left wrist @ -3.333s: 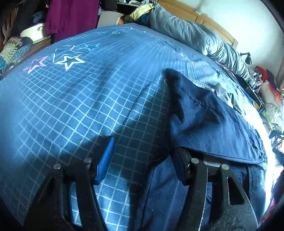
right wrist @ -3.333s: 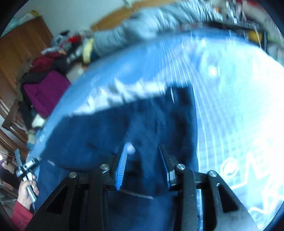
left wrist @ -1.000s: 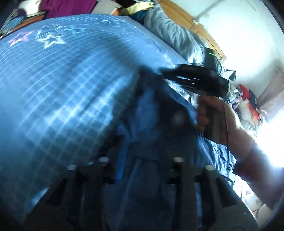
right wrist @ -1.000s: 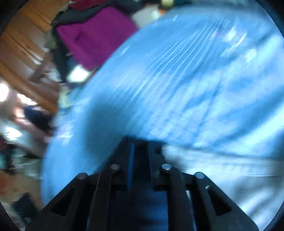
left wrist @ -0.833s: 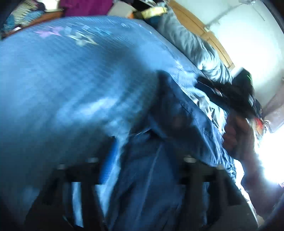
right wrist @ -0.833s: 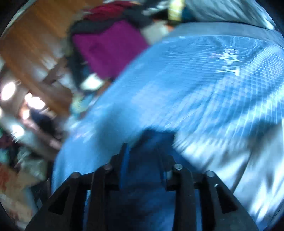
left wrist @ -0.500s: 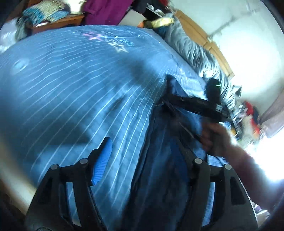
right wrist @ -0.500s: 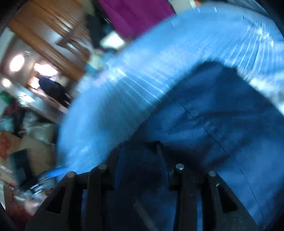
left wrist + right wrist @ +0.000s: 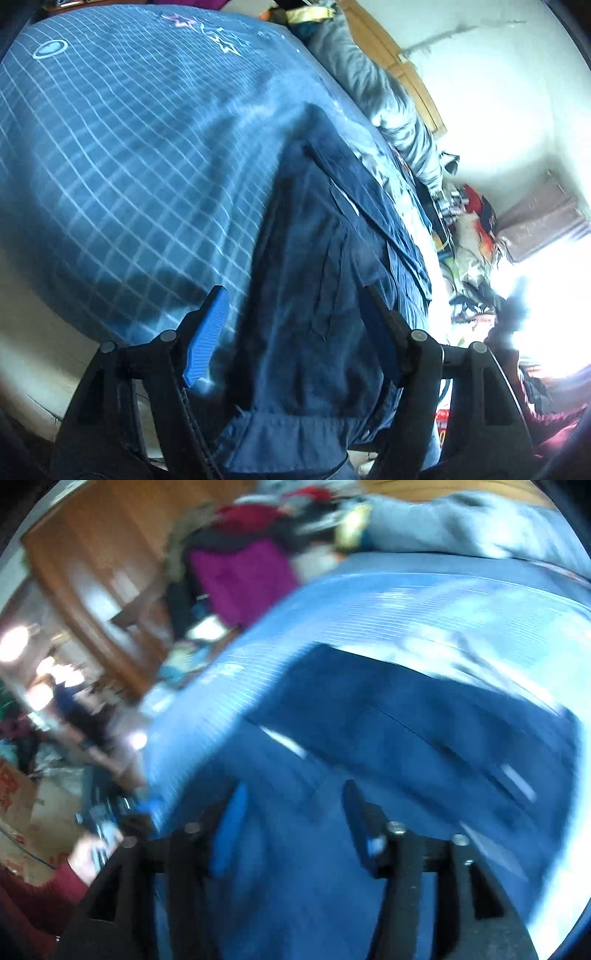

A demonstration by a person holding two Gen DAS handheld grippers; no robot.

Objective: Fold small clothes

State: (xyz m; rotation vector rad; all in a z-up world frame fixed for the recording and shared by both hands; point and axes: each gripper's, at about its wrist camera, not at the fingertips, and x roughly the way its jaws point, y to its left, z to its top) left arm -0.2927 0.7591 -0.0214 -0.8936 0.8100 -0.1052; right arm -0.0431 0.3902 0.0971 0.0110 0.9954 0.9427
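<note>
A pair of dark navy shorts [image 9: 332, 258] lies folded lengthwise on the blue checked bedspread [image 9: 129, 147], its waistband hanging near the bed's near edge. My left gripper [image 9: 291, 325] is open, its jaws wide apart over the near end of the shorts, holding nothing. In the blurred right wrist view the shorts [image 9: 406, 720] fill the middle of the frame. My right gripper [image 9: 291, 805] is open above them, jaws apart and empty.
A grey duvet [image 9: 384, 88] and wooden headboard [image 9: 399, 55] lie at the bed's far end. Cluttered clothes [image 9: 472, 221] pile beside the bed at right. A purple garment [image 9: 240, 579] and wooden wardrobe [image 9: 92, 572] stand beyond the bed.
My right gripper, shut on the shorts a second ago, has carried the fabric over, opened and let go. My left gripper stayed open and pulled back toward the near bed edge.
</note>
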